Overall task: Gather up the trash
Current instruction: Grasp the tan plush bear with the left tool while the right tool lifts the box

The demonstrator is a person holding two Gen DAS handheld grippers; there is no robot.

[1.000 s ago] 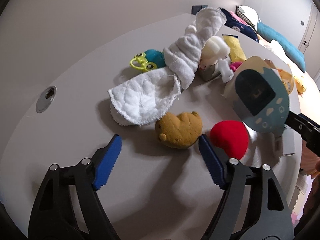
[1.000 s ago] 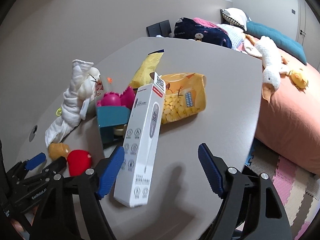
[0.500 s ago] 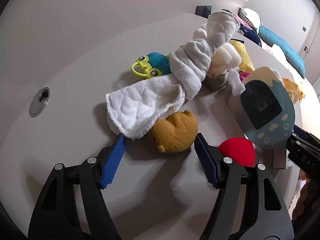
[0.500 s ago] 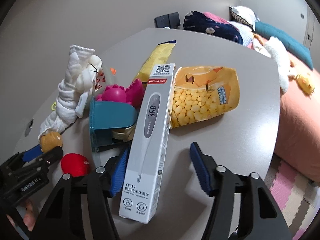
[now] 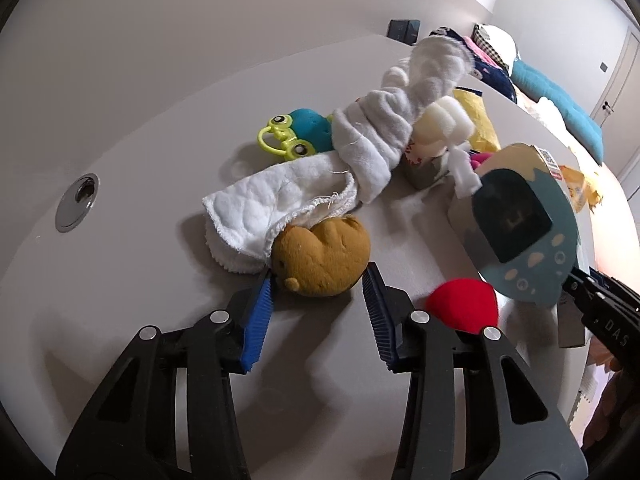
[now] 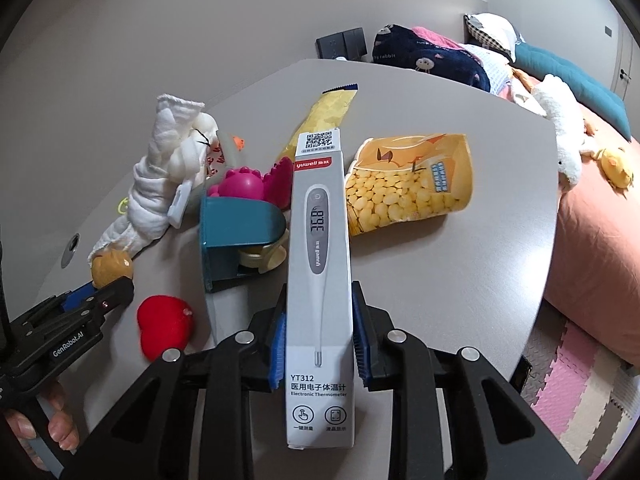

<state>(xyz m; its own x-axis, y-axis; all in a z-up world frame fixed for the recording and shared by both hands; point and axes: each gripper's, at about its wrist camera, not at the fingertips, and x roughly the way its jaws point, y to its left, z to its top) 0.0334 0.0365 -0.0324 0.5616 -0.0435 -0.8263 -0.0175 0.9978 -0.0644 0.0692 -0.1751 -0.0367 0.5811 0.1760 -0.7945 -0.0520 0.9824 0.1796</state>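
Observation:
On the grey table [image 6: 460,280] lies a white thermometer box [image 6: 320,208]. My right gripper [image 6: 318,304] is shut on its lower half, a blue pad pressed to each long side. A small brown plush toy [image 5: 320,240] lies at the edge of a white cloth [image 5: 320,188]. My left gripper [image 5: 319,271] straddles the toy with its jaws closing, and both pad tips touch its sides. A yellow snack bag [image 6: 408,184] and a long yellow wrapper [image 6: 324,116] lie behind the box.
A red plush [image 5: 464,304], a teal toy device [image 5: 520,232], a frog toy [image 5: 300,132] and a pink toy [image 6: 244,184] crowd the table. A round cable hole [image 5: 76,204] sits at the left. A bed with a plush goose [image 6: 560,136] and foam floor mats [image 6: 580,380] lie to the right.
My left gripper moved forward over the brown plush and narrowed its jaws onto it. My right gripper's jaws came together on the thermometer box, which now stands straight between them.

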